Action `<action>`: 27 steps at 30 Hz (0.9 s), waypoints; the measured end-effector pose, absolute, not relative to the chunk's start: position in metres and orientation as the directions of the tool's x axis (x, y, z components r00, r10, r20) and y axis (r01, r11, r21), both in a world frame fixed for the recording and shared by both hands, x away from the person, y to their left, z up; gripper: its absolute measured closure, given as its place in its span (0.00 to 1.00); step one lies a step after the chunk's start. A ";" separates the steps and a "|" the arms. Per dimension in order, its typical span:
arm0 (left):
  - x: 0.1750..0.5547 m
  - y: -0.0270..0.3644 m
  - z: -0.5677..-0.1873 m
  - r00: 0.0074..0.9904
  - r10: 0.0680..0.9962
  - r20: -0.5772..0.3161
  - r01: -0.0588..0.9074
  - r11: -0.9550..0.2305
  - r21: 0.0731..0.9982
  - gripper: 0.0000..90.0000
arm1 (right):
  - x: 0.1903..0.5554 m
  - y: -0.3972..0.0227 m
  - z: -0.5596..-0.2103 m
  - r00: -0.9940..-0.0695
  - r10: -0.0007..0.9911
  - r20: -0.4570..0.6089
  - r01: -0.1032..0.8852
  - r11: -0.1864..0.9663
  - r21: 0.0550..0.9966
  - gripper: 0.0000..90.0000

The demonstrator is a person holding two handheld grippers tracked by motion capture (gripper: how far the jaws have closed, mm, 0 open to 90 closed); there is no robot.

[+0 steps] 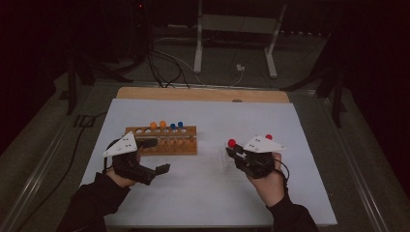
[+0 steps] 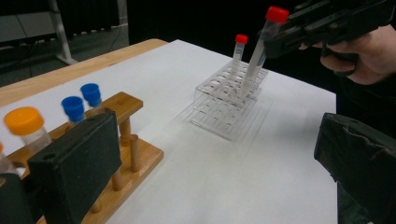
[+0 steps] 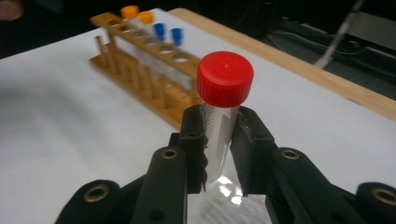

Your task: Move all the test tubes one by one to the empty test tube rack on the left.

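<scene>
My right gripper [image 3: 219, 140] is shut on a clear tube with a red cap [image 3: 224, 79], clamped just below the cap. In the left gripper view this tube [image 2: 268, 32] leans over the clear plastic rack [image 2: 229, 100], its lower end at the rack's top; I cannot tell whether it sits in a hole. A second red-capped tube [image 2: 240, 46] stands upright in that rack. My left gripper [image 1: 155, 155] is open and empty beside the wooden rack [image 1: 162, 140], which holds orange-capped [image 1: 157, 124] and blue-capped tubes [image 1: 176, 125].
White paper [image 1: 203, 193] covers the table, and the bare wooden edge [image 1: 203, 94] shows at the far side. Beyond it are cables and a white stand's legs [image 1: 232, 43] on the floor. The wooden rack has several vacant holes [image 3: 159, 46].
</scene>
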State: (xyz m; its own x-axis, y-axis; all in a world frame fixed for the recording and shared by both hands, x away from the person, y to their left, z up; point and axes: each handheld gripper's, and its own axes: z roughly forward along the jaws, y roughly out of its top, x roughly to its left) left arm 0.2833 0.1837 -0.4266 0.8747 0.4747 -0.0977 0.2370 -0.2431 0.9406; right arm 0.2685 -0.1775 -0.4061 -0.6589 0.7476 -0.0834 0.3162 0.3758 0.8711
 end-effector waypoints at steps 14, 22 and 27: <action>0.287 0.159 -0.420 0.909 0.406 -0.092 0.215 -0.270 0.939 0.02 | 0.266 -0.135 -0.421 -0.743 0.663 -0.090 0.300 0.450 0.841 0.84; 0.290 0.144 -0.416 0.927 0.367 -0.083 0.188 -0.262 0.946 0.09 | 0.264 -0.123 -0.429 -0.768 0.635 -0.085 0.298 0.471 0.830 0.84; 0.291 0.133 -0.416 0.935 0.347 -0.077 0.179 -0.272 0.945 0.17 | 0.263 -0.118 -0.433 -0.779 0.622 -0.081 0.299 0.482 0.824 0.84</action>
State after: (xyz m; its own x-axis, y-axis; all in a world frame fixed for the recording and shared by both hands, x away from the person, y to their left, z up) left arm 0.2911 0.1331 -0.4164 0.9347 0.3468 -0.0773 0.1792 -0.2722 0.9454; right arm 0.2627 -0.1176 -0.4329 -0.7792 0.6215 -0.0811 0.2985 0.4818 0.8238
